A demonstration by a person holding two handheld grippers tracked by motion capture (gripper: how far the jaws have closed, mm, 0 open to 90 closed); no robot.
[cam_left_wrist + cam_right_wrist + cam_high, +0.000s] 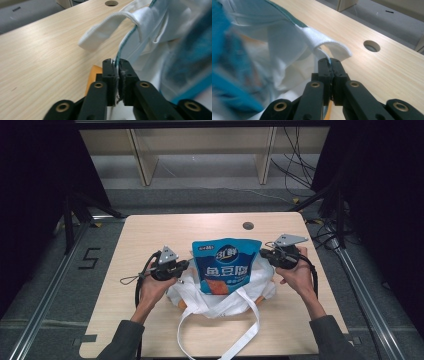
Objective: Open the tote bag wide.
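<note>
**Both tools pinch the bag's rim**

The left tool (186,265) is clamped on the edge of the white bag (260,282), cloth squeezed flat between its jaws. Across the bag, the right tool (263,254) is clamped on the opposite edge, just under a strap (329,46). Between them, a blue snack pouch (226,265) stands upright out of the bag's mouth. The bag sits mid-surface (150,235), two long straps trailing toward the person, something orange beneath it.
</note>
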